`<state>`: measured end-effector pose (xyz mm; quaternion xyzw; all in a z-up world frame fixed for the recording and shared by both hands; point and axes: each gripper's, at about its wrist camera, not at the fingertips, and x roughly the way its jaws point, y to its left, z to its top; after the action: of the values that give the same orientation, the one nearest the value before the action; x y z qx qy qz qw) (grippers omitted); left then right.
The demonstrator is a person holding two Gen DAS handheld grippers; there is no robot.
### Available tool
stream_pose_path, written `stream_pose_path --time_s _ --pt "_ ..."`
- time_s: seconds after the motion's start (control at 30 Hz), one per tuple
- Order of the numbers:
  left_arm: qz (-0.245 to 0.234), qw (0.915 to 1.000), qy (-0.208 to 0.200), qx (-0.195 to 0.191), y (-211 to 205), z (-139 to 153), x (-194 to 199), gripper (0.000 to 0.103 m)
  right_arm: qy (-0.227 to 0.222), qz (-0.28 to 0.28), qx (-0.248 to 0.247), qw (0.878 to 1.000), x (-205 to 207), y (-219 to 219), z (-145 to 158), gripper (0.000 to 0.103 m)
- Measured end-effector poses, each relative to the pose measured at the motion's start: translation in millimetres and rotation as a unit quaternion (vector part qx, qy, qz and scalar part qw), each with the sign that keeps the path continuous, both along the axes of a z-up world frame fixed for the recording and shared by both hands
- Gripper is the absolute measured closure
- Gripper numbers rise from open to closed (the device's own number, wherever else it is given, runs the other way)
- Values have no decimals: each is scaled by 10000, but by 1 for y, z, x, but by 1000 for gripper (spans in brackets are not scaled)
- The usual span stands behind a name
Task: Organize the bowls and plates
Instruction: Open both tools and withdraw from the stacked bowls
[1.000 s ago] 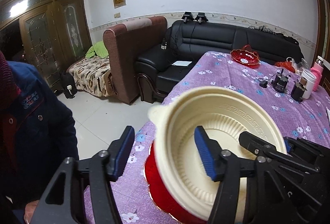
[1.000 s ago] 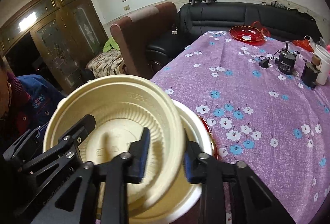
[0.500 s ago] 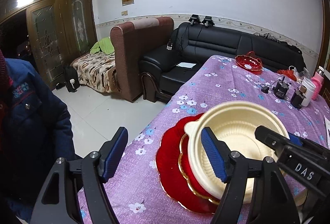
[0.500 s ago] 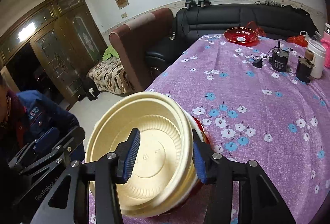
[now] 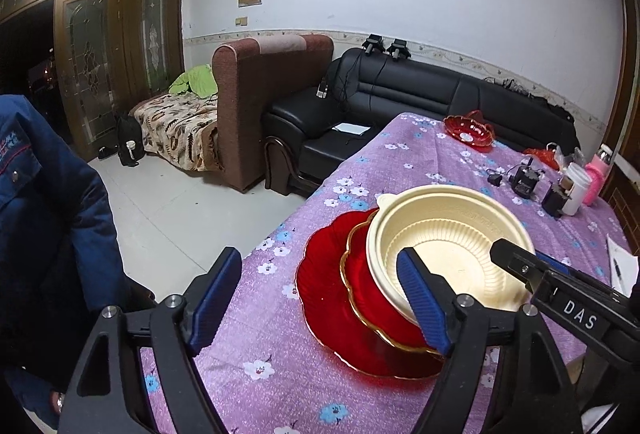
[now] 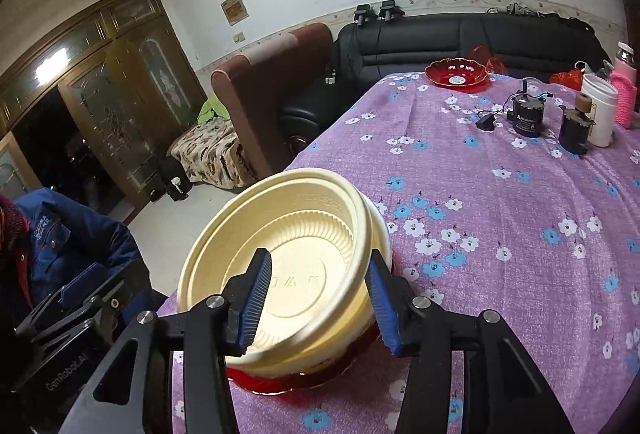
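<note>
A cream bowl (image 5: 448,246) sits nested in a second cream bowl on two stacked red plates (image 5: 332,294) near the table's left edge. In the right wrist view the cream bowls (image 6: 296,254) rest on the red plates (image 6: 320,378). My right gripper (image 6: 316,306) is open, its fingers straddling the near rim of the top bowl with a gap on both sides. My left gripper (image 5: 320,298) is open and empty, drawn back in front of the stack. The right gripper's finger (image 5: 520,266) shows over the bowl in the left wrist view.
A red glass dish (image 6: 456,72) stands at the table's far end. Black devices (image 6: 528,116), a white cup (image 6: 598,110) and a pink bottle (image 6: 624,90) stand at the far right. A person in a blue jacket (image 5: 44,234) is at the left. Sofas stand behind the table.
The right gripper lowered the cream bowl into the other bowl and opened off its rim. The left gripper pulled back from the stack, staying open.
</note>
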<state>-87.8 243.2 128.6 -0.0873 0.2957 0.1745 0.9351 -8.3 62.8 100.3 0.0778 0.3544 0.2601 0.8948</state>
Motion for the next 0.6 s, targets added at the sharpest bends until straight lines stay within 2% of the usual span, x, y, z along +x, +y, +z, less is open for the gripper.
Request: stream_pose_path --time_s 0.07,0.17,0.23,0.33,0.43,0.5,0.6 --pt "9 10000 -36 -41 1 1 -3 23 -42 -74 28 10000 -2 -4 3 44" --pt "4 9999 -61 -111 3 0 -6 23 -124 -225 50 9997 -4 -11 7 43" --pt "5 9998 -60 -165 6 -1 -8 23 -230 -456 -160 9986 -5 -13 7 43" --pt "19 9997 -67 -238 8 -5 -14 23 -436 -904 -789 9918 -4 -9 5 44" --pt "51 9996 -81 -282 10 -6 -19 23 -197 -828 -921 9921 5 -4 -3 44" --pt "52 9995 -85 -298 11 -5 -21 23 20 -653 -791 9947 7 -3 -10 44" --pt "83 9995 -123 -265 10 -4 -27 23 -239 -670 -520 9961 -8 -8 -1 44"
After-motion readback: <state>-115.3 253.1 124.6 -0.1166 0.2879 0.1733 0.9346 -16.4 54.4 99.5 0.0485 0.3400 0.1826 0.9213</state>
